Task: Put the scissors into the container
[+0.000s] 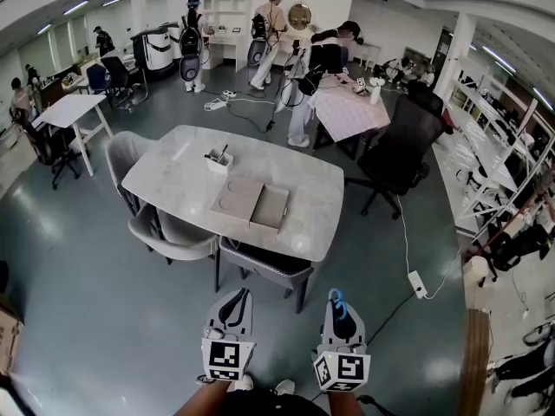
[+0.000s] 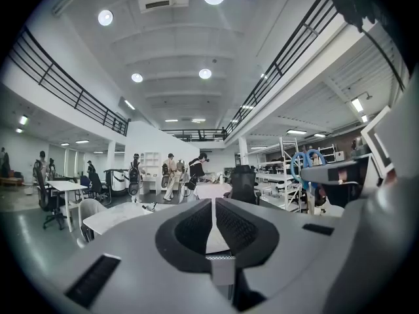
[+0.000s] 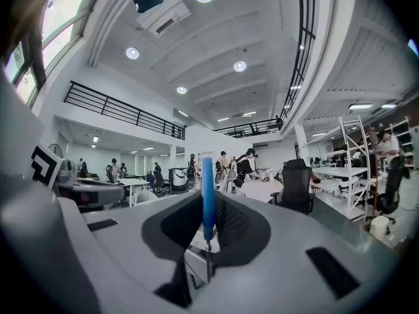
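Scissors (image 3: 207, 182) clamped in the right gripper (image 3: 209, 205), well short of the table (image 1: 173, 176).
Nearest, the right gripper's jaws are closed on the blue-handled scissors, the handle standing up past the tips. Beside it, the left gripper (image 2: 213, 205) has its jaws together on nothing. Farther off, the pale table carries an open flat box (image 1: 251, 204) and, beyond it, the small white container (image 1: 218, 160).

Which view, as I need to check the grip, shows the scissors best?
The right gripper view: the scissors stand edge-on, clamped between the right gripper's jaws. The left gripper view shows their blue handle loops side-on at its right; the head view shows only a small blue loop at the right gripper's tip.
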Tool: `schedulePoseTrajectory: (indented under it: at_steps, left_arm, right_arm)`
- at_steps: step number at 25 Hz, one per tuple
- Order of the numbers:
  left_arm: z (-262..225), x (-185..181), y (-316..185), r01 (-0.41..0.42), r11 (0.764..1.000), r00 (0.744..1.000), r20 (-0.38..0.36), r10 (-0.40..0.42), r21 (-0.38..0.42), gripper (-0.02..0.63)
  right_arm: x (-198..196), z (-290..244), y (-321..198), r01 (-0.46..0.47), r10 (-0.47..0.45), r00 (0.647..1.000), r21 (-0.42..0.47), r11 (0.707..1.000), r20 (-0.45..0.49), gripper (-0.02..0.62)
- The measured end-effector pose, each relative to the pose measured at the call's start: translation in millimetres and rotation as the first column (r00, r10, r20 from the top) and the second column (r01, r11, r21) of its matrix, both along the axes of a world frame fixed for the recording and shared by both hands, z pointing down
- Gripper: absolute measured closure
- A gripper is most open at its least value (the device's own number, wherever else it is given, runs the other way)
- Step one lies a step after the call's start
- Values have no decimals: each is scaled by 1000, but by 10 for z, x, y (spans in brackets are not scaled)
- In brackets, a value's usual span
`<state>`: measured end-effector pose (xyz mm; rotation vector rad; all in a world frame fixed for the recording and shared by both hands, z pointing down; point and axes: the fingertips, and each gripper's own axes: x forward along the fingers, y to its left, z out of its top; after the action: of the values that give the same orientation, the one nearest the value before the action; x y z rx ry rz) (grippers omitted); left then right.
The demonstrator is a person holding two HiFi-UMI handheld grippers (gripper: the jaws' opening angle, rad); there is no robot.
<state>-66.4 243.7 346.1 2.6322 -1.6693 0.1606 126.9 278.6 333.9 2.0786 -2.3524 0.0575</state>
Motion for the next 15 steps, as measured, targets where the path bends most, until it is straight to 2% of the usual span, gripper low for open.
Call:
schedulePoseTrajectory:
  at_steps: [15]
  left_arm:
    - [35, -4, -185, -8, 1000, 1000, -1, 8, -6, 577]
  right_arm:
    - [-43, 34, -187, 1, -1, 1000, -12, 1000, -4, 552]
